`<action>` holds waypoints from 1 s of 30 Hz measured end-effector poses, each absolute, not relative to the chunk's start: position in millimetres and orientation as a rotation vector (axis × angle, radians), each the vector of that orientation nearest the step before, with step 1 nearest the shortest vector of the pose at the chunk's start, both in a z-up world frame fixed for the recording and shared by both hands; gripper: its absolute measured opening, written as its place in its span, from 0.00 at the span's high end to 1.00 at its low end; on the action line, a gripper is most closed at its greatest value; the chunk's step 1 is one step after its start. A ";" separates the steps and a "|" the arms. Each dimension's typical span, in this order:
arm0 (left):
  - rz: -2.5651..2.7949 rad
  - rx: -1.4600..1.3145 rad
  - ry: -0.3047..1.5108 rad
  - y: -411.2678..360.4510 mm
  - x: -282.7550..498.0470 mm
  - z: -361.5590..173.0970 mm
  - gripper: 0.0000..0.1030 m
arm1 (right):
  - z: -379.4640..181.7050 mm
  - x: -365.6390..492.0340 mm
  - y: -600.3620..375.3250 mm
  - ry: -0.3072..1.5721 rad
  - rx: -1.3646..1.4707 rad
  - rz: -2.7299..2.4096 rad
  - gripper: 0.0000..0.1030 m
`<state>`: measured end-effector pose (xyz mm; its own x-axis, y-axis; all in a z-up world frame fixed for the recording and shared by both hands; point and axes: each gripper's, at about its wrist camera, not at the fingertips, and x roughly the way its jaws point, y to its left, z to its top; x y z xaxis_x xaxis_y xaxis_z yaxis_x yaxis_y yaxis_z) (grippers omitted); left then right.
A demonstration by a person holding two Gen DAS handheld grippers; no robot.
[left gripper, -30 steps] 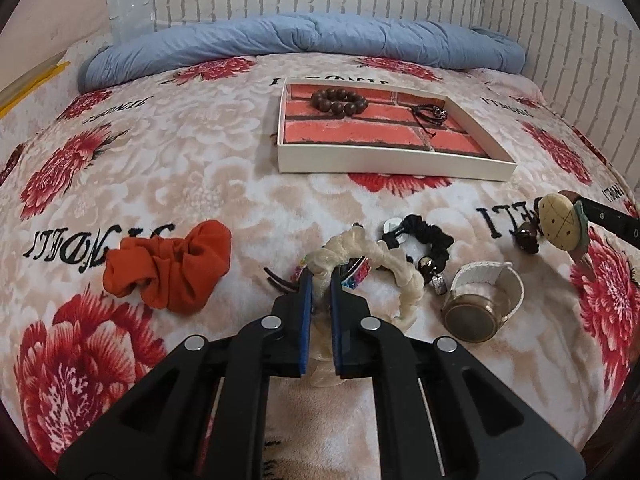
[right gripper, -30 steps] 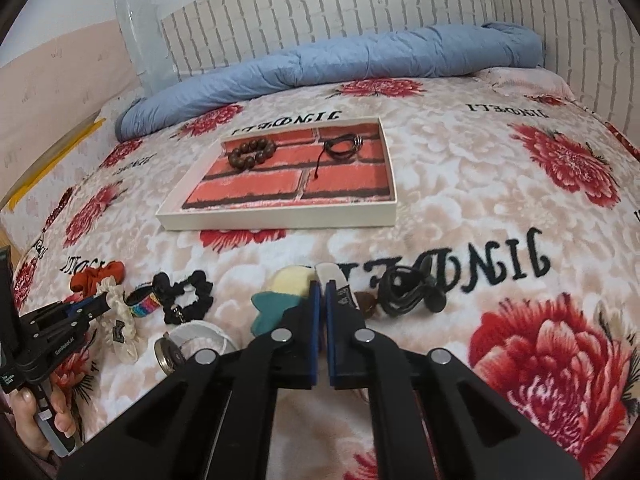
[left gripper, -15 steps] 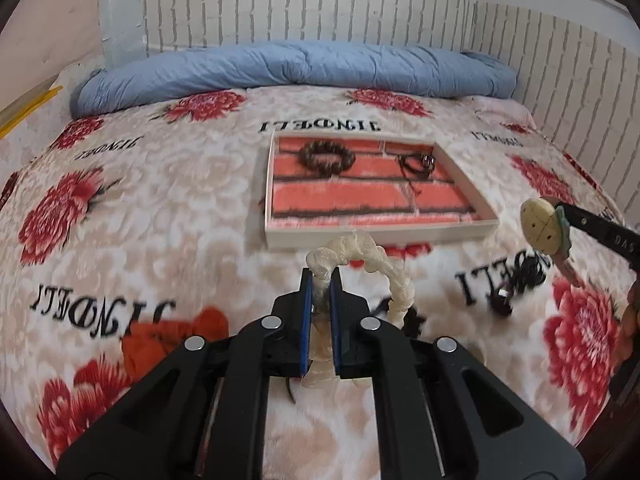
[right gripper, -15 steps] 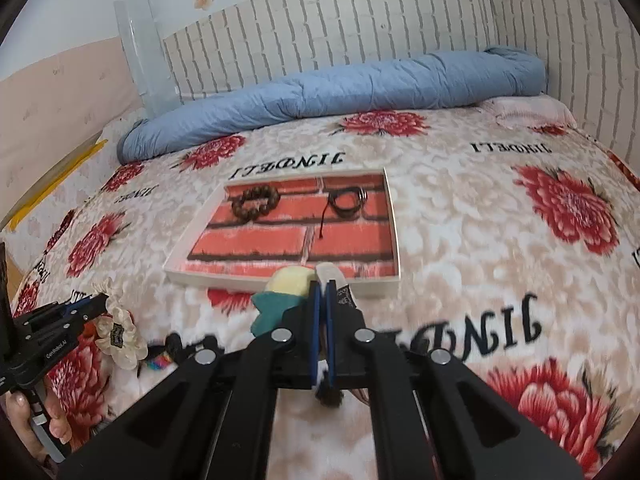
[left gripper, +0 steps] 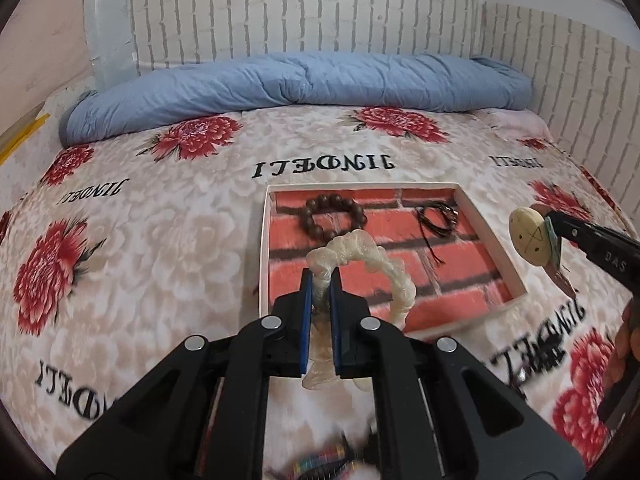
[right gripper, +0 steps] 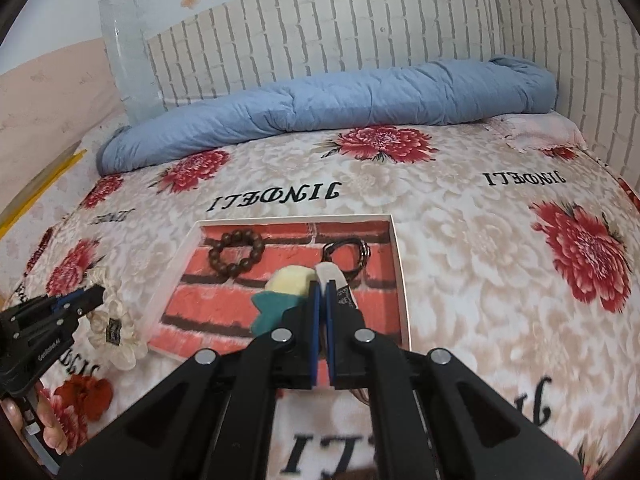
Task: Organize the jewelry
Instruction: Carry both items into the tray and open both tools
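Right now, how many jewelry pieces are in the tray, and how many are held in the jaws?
In the tray: 2, bead bracelet and cord bracelet
Held: 2, cream scrunchie and turtle piece
Total: 4

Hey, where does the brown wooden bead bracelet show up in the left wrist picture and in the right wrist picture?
Left wrist view: the brown bead bracelet lies in the far left part of the tray, just beyond the cream scrunchie that the left claw holds.
Right wrist view: the bracelet lies in the tray's far left corner, left of the right claw.
Shared landmark: the black cord bracelet to its right.
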<state>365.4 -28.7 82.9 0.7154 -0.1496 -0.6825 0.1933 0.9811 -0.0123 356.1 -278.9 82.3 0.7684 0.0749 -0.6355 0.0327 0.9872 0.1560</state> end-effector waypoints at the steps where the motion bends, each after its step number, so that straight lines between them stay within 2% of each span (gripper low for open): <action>1: -0.184 0.057 0.759 -30.1 377.7 78.8 0.94 | 77.4 365.5 -278.8 0.702 0.161 0.019 0.97; 15: -0.150 0.059 0.847 -44.3 485.5 14.9 0.94 | 23.8 468.5 -276.2 0.761 0.168 -0.062 0.97; 23: -0.131 0.043 0.875 -44.4 512.5 -6.8 0.93 | 4.5 492.2 -281.0 0.779 0.167 -0.108 0.97; 30: -0.112 0.059 0.896 -43.1 525.4 -14.9 0.89 | -4.0 498.1 -284.4 0.766 0.192 -0.096 0.97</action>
<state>525.4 -43.1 -14.9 0.6195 -0.0724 -0.7816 0.1220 0.9925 0.0047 498.1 -284.4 -4.0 0.7174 -0.0162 -0.6965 0.1557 0.9782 0.1376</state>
